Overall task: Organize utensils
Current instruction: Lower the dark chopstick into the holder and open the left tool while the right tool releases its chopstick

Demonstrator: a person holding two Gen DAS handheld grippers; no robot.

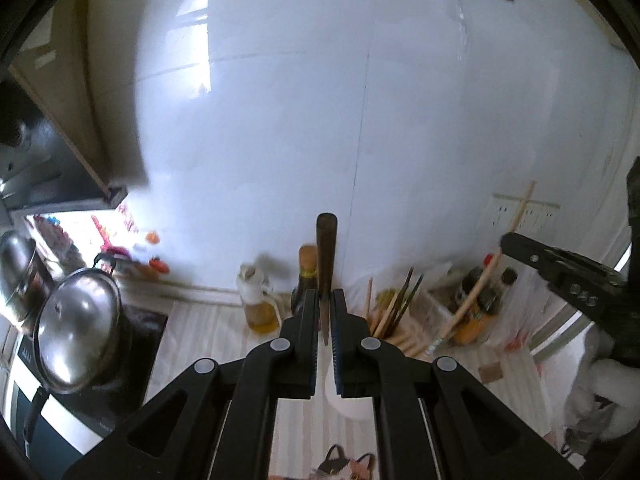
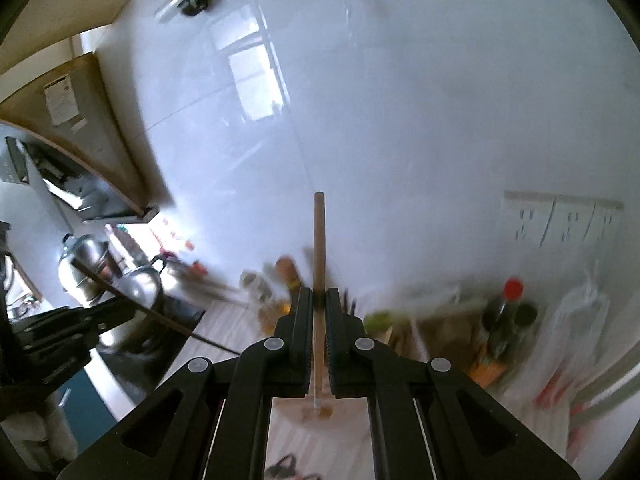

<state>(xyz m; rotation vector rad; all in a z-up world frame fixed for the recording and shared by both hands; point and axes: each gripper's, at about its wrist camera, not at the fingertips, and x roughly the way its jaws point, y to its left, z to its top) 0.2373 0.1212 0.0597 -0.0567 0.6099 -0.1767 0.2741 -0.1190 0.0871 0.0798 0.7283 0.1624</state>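
My left gripper (image 1: 326,298) is shut on a dark brown chopstick (image 1: 327,248) that stands upright between its fingers. My right gripper (image 2: 319,296) is shut on a light wooden chopstick (image 2: 319,236), also upright. In the left wrist view the right gripper (image 1: 560,270) shows at the right with the light chopstick (image 1: 480,284) slanting down from it. In the right wrist view the left gripper (image 2: 68,328) shows at the left with the dark chopstick (image 2: 132,304) slanting across. A holder with several chopsticks (image 1: 394,308) stands on the counter behind my left gripper.
Oil bottle (image 1: 258,300) and sauce bottles (image 1: 486,300) stand along the white tiled wall (image 1: 320,100). Steel pots (image 1: 76,332) sit on the stove at left. A white cup (image 1: 352,400) stands below my left fingers. Wall sockets (image 1: 524,212) are at the right.
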